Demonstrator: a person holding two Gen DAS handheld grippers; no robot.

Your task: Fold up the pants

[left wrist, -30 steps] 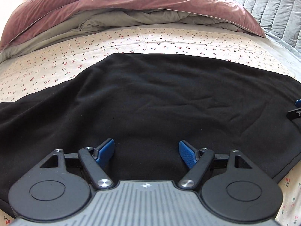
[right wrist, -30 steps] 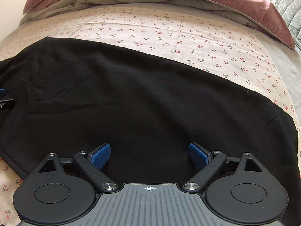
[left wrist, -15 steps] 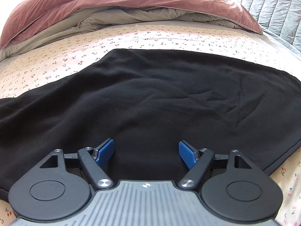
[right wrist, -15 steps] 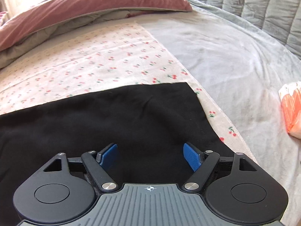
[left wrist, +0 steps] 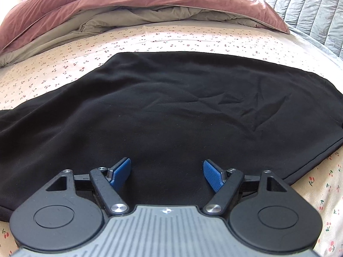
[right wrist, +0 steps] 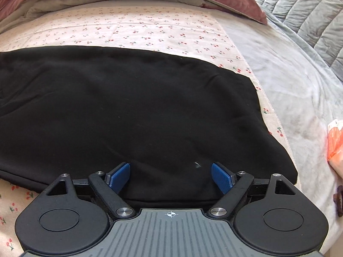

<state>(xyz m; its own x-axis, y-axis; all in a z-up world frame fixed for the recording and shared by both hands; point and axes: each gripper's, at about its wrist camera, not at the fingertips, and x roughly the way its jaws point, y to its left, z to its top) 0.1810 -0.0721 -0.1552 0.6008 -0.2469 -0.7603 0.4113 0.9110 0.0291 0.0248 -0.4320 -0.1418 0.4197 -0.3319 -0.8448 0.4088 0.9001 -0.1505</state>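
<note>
A: Report the state of the left gripper (left wrist: 166, 170).

B: The left gripper is standing wide apart. Its two blue pads (left wrist: 211, 175) are framing a stretch of black fabric, and nothing is sitting between them. The pads are hovering over the pants (left wrist: 171, 107), near the front edge of the cloth. Contact with the fabric cannot be confirmed from this view.

A: And the right gripper (right wrist: 170, 176)?

B: It is showing the same condition: spread wide, gripping nothing. Its blue pads (right wrist: 223, 181) are sitting above the near hem of the pants (right wrist: 128, 107), which is running just below the fingers. Whether the pads are pressing on the cloth cannot be told.

A: Where are the pants lying?

B: They are lying flat across a cherry-print sheet (left wrist: 150, 40) on the bed. In the right wrist view, the square right-hand end of the pants is stopping near the sheet's edge, where a grey blanket (right wrist: 289, 81) is beginning. Shallow creases are showing in the fabric in the left wrist view.

A: What else is lying nearby?

B: A dusky pink duvet (left wrist: 139, 2) is lying bunched at the far side of the bed. An orange packet (right wrist: 335, 143) is sitting at the right edge, apart from the pants.
</note>
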